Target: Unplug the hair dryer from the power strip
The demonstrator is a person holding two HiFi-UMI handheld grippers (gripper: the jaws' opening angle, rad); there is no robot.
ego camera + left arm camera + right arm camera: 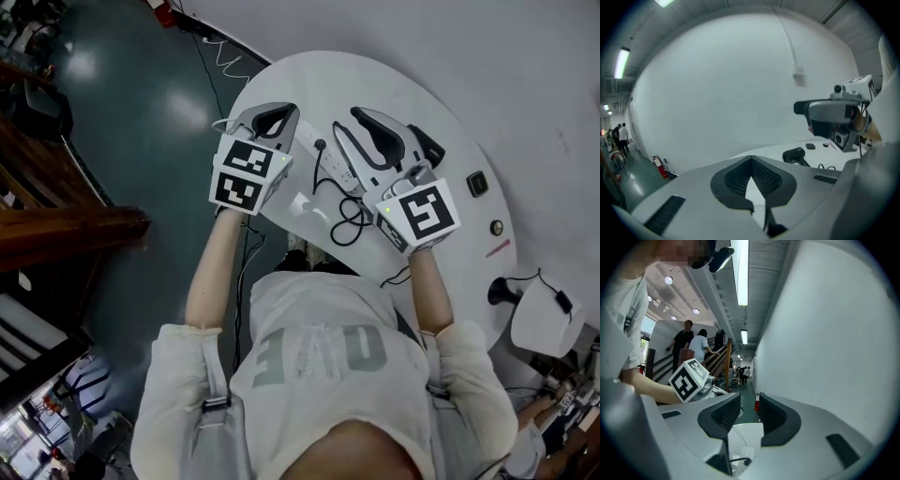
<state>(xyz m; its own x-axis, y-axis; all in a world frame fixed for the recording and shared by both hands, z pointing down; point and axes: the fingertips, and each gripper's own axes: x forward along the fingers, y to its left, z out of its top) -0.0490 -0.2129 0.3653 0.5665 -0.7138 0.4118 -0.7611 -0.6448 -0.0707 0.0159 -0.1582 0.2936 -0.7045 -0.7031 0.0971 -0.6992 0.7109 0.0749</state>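
White table [450, 112] bears the power strip [311, 155]; left gripper [272, 117] closed, empty; right gripper [384, 127] half-open beside it, should next clamp the plug [320, 145].

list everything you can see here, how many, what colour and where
white oval table: one, white, under both grippers
white power strip: one, white, mid-table between the grippers
black cord: one, black, runs from the strip and coils toward the near edge
black hair dryer: one, black, table's right end
small black square object: one, black, right side of table
thin red stick: one, red, right side of table
red fire extinguisher: one, red, floor by the wall
left gripper: one, grey, fingers shut, empty
right gripper: one, grey, fingers apart, nothing between
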